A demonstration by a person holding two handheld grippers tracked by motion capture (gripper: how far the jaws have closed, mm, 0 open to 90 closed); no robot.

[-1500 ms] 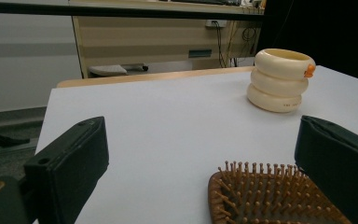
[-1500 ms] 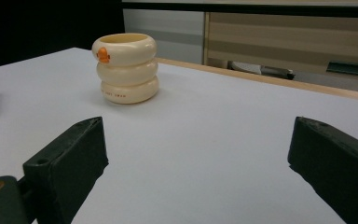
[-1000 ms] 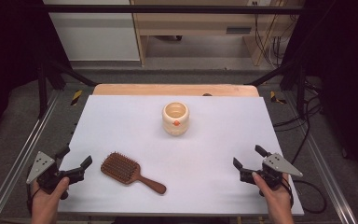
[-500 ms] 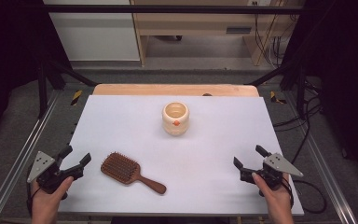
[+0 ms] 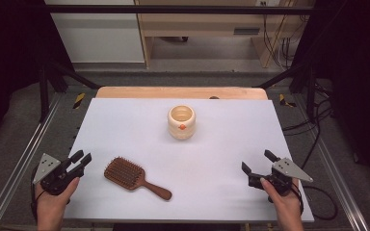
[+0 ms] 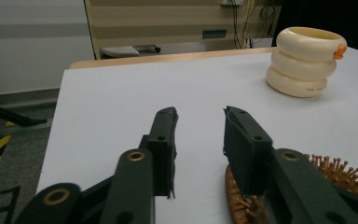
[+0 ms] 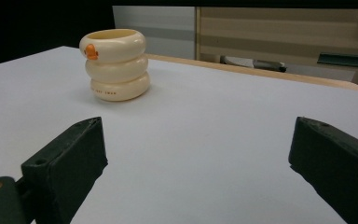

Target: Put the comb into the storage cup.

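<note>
The left gripper [image 5: 80,158] sits at the lower left of the high view, held in a hand [image 5: 53,204]. Its jaws have just been closing, and now there is only a narrow gap between them. Nothing is in that gap, just bare white table [image 5: 125,125]. In the left gripper view the gripper [image 6: 199,116] points across the table, and the wooden hairbrush [image 6: 335,175] peeks out under the right jaw at the bottom right of the frame.

The right gripper [image 5: 258,161] is at the lower right of the high view. Its jaws stand wide apart and hold nothing. In the right gripper view the gripper [image 7: 198,140] has plain table between its jaws.

In the high view the hairbrush [image 5: 134,176] lies flat, bristles up, in the lower middle, just to the right of the left gripper. Its handle points toward the lower right. The cream cup [image 5: 181,121], shaped like three stacked rings with a small orange spot, stands upright in the middle of the table, well apart from both grippers.

What could go wrong? I think the left jaws are too close together to fit around the brush head. If they push in like this, they may just shove the brush away. A pinch on the bristles could slip too. The thin handle looks easier to grab. A wide swing could knock the cup over.
</note>
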